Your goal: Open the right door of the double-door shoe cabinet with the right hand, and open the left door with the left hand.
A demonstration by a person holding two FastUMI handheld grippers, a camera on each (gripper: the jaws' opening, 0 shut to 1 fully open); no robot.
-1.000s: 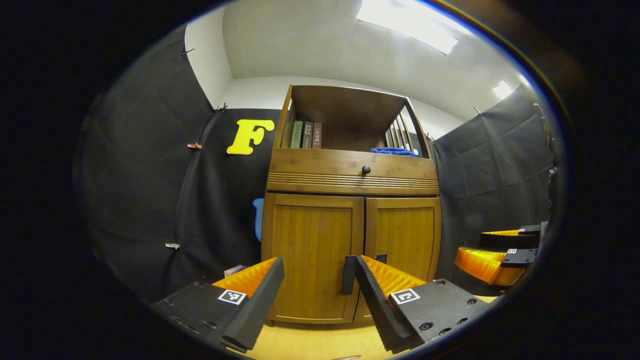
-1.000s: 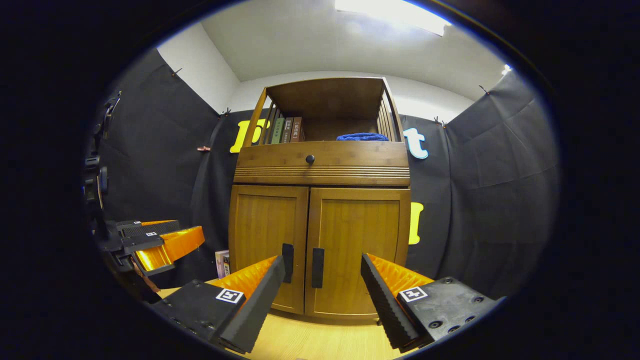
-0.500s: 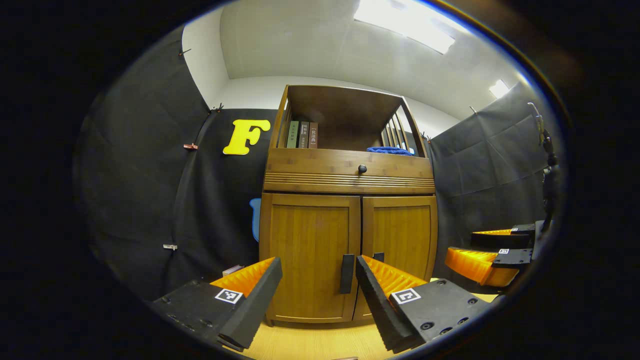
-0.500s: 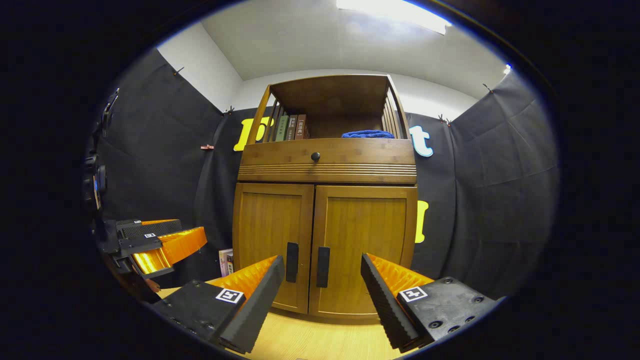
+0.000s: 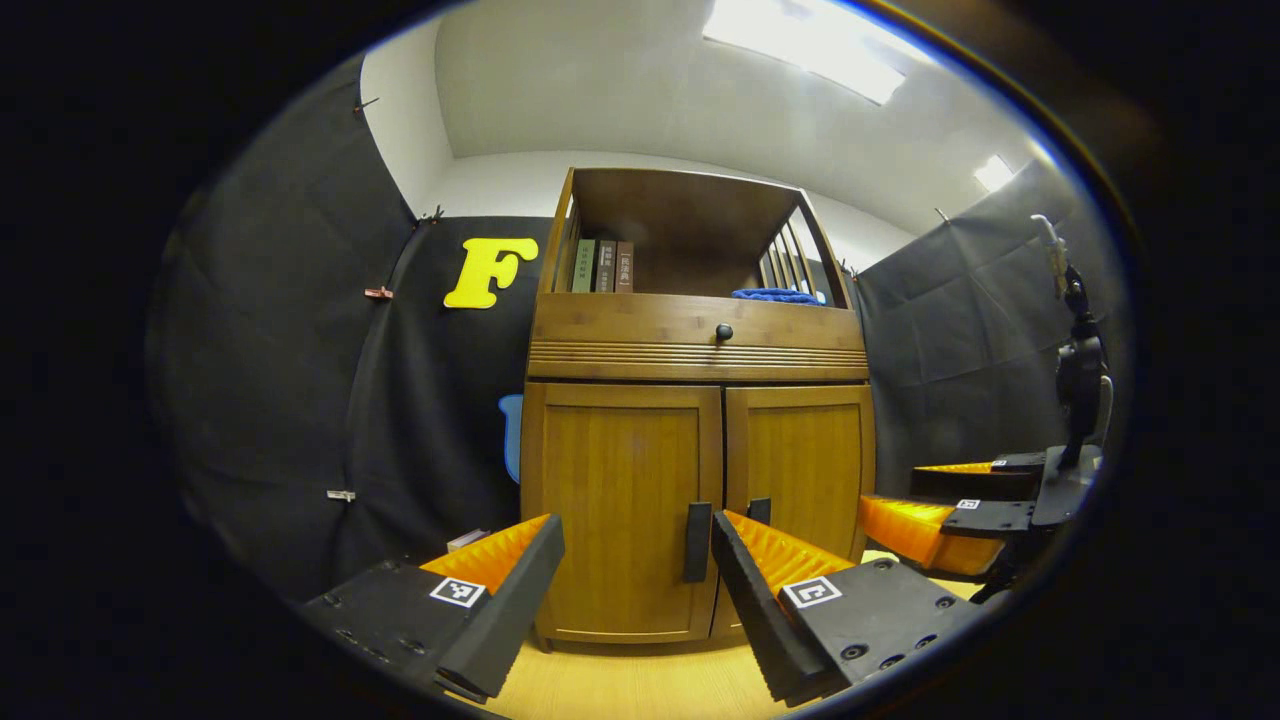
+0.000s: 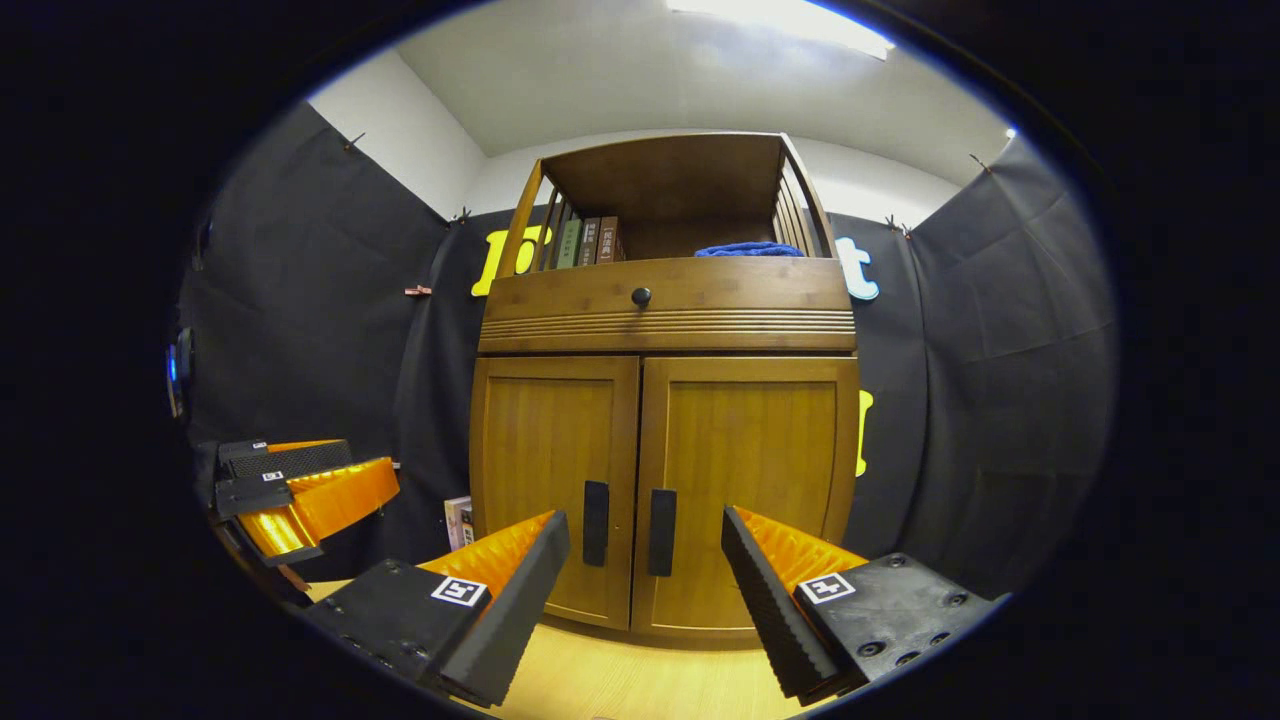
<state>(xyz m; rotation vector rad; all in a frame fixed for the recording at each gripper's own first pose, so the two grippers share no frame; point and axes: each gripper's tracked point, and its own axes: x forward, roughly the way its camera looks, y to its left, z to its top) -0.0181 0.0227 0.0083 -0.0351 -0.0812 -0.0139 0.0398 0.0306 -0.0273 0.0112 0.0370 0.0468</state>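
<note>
Right door's upright black bar handle point(image 6: 661, 532) dead ahead between the spread, empty right gripper point(image 6: 640, 590) fingers; left gripper point(image 5: 635, 590) likewise wide, empty.

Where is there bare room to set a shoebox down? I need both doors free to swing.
Bare wooden floor lies before the cabinet's closed doors, but they'd swing over it. The top shelf has a gap between the books and blue cloth. Books crowd the cabinet's left foot.
</note>
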